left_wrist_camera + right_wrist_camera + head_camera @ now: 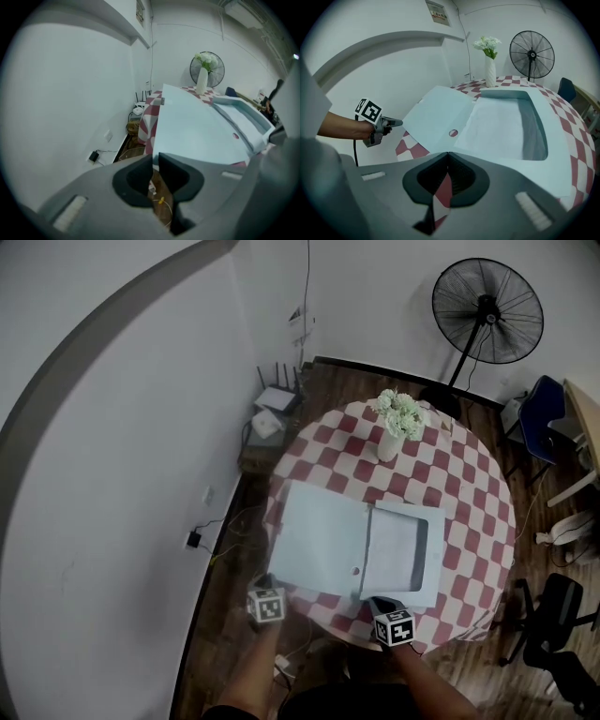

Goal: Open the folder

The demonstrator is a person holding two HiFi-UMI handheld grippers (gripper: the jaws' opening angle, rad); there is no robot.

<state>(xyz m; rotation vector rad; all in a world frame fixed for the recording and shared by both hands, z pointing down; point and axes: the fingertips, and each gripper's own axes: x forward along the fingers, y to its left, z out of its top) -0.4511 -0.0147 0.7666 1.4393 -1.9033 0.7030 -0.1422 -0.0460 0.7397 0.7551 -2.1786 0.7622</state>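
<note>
A pale blue folder lies open on the round checkered table (pixel 469 493). Its cover (pixel 319 538) is spread flat to the left, and a snap button (pixel 354 570) sits near the fold. The right half (pixel 403 554) holds white sheets. My left gripper (pixel 270 581) is at the cover's near left corner. In the left gripper view its jaws (pixel 155 159) stand a narrow gap apart, with the cover (pixel 197 131) just ahead of them. In the right gripper view that gripper (pixel 399 123) touches the cover's corner (pixel 440 117). My right gripper (pixel 375 600) is shut, its tips (pixel 447 154) meeting at the folder's near edge.
A white vase of flowers (pixel 392 427) stands at the table's far side. A standing fan (pixel 487 310) and chairs (pixel 553 615) are to the right. The wall is close on the left, with a low shelf of white devices (pixel 272 409) and a plugged cable (pixel 194 540).
</note>
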